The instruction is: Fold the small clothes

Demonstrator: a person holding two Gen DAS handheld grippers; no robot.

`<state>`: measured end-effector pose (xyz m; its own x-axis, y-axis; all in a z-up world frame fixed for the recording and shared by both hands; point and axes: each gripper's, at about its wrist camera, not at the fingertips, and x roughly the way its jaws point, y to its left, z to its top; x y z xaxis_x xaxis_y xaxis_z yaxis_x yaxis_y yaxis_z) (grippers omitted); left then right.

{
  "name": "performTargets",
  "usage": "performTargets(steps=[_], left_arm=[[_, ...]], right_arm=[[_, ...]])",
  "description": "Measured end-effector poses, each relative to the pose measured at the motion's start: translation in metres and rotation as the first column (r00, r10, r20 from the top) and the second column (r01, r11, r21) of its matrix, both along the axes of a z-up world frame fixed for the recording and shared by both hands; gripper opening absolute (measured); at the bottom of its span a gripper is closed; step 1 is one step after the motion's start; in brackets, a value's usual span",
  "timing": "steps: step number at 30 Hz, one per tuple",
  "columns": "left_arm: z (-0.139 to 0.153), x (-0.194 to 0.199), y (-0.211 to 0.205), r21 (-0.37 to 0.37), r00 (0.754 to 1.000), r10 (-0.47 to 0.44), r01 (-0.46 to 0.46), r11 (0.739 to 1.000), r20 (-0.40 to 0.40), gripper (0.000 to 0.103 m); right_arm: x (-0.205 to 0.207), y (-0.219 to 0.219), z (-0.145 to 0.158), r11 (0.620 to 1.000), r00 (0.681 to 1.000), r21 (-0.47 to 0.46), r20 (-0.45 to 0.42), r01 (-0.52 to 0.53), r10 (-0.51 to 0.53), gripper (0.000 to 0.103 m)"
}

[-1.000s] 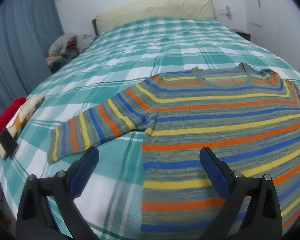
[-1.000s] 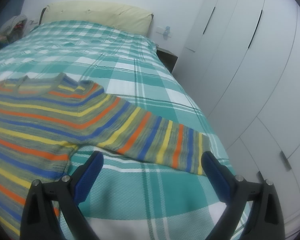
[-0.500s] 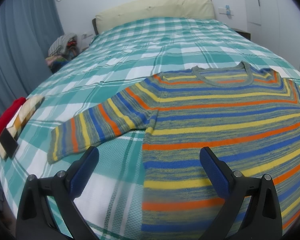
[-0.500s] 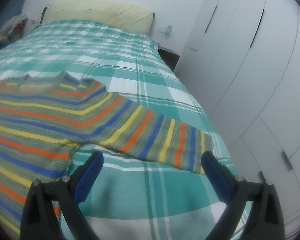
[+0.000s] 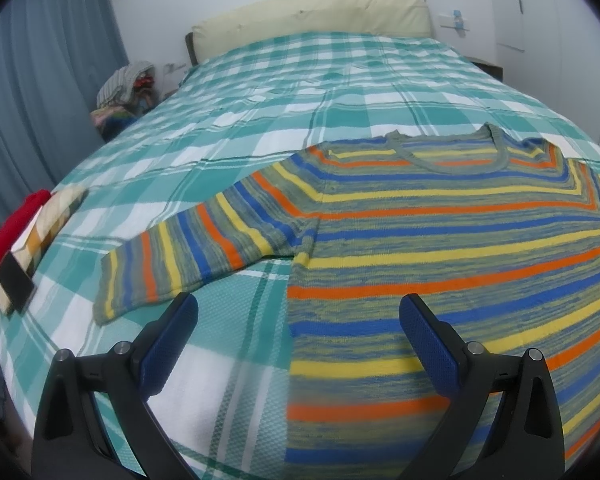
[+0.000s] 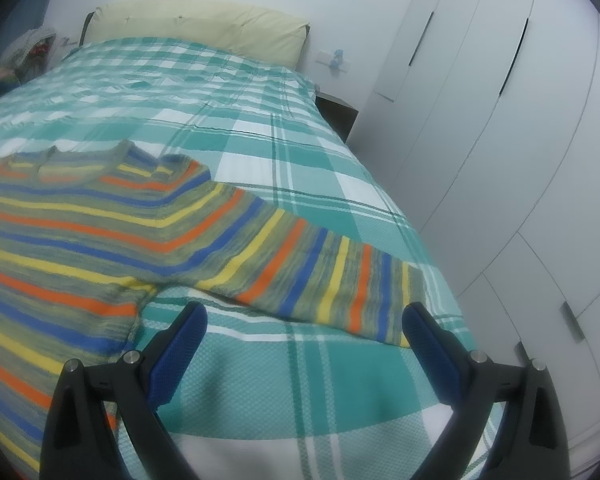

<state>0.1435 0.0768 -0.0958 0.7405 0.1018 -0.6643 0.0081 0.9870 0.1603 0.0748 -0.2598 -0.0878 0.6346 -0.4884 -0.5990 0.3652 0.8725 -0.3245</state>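
Nearest to me, my left gripper (image 5: 298, 330) hangs with its blue-padded jaws spread wide and empty above the side seam of the striped knitted jumper in orange, yellow, blue and olive (image 5: 452, 240); my right gripper (image 6: 304, 336) is just as wide apart and empty. Over the last second the right one has crept in and swung slightly, so the jumper's right sleeve (image 6: 324, 280) now lies close in front of its tips, the cuff (image 6: 408, 304) just ahead of the right-hand pad, while the left has barely shifted. I take that as lining up for the first fold, sleeve inward; nothing is folded yet.

The jumper lies flat, neck away from me, on the teal and white checked bedspread (image 5: 260, 128). Only the left view shows the left sleeve (image 5: 188, 256) and, further out, the small stack of folded clothes topped in red (image 5: 20, 236) near the bed's edge. Only the right view shows the white wardrobe doors (image 6: 500, 120) beyond. Farthest is the cream padded headboard (image 5: 312, 16).
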Motion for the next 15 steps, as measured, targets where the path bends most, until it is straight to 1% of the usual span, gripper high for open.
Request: performTargets(steps=[3,8,15], left_arm=[[-0.0010,0.0036,0.0005,-0.010,1.000,0.004,-0.004,1.000,-0.007,0.101],[-0.0013,0.0062,-0.0052,0.002,1.000,0.012,-0.012,1.000,-0.010,0.101],[-0.0016,0.0060,-0.0038,0.000,1.000,0.012,-0.012,1.000,-0.010,0.101]], right_arm=[[0.0005,-0.0032,0.0003,1.000,1.000,-0.005,0.002,0.005,-0.005,0.097],[0.0005,-0.0044,0.0010,1.000,1.000,-0.007,0.002,0.005,-0.005,0.097],[0.0002,-0.0042,0.0009,1.000,1.000,-0.008,0.001,0.006,-0.006,0.097]])
